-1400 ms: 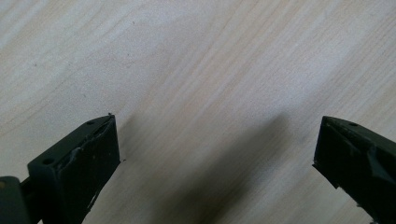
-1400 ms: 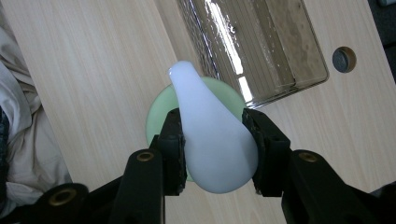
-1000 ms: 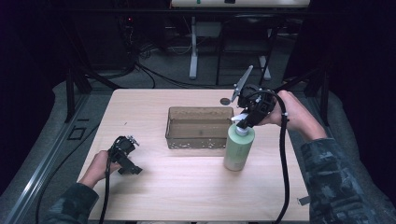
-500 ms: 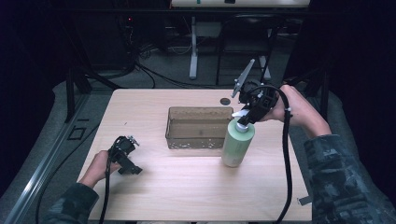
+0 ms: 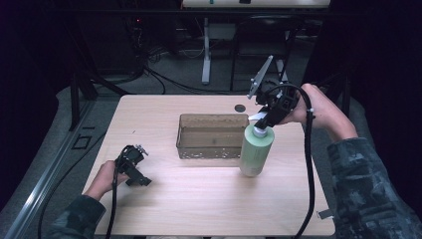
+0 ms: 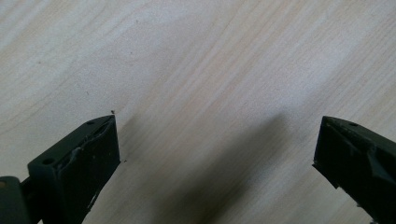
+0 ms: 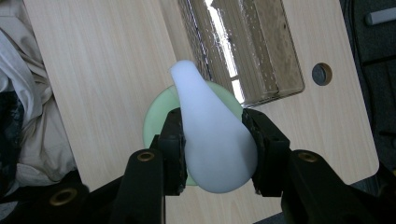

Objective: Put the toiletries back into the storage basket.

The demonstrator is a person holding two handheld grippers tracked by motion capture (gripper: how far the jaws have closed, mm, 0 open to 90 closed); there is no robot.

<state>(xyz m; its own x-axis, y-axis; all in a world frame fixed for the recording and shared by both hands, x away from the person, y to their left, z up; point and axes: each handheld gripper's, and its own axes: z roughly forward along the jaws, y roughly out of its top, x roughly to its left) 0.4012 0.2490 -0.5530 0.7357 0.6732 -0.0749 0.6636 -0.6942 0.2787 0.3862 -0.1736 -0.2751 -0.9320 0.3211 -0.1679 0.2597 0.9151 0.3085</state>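
1. My right gripper (image 5: 262,121) is clamped on the white pump head (image 7: 212,140) of the pale green bottle (image 5: 256,152); in the right gripper view both black jaws press against the pump's sides.
2. The bottle stands upright on the wooden table (image 5: 209,204), just beside the right end of the clear plastic bin (image 5: 213,136), toward my side of it. I cannot tell whether the two touch.
3. The bin sits near the middle of the table, its long side across my view.
4. My left gripper (image 5: 133,167) rests low at the near left part of the table, well apart from the bottle and the bin.
5. In the left gripper view, its jaws stand wide apart with bare wood between them, gripping nothing.
6. A small dark round hole (image 5: 240,107) shows in the tabletop behind the bin, near the far edge.
7. A black cable (image 5: 309,164) trails from the right gripper down past the bottle toward my side.
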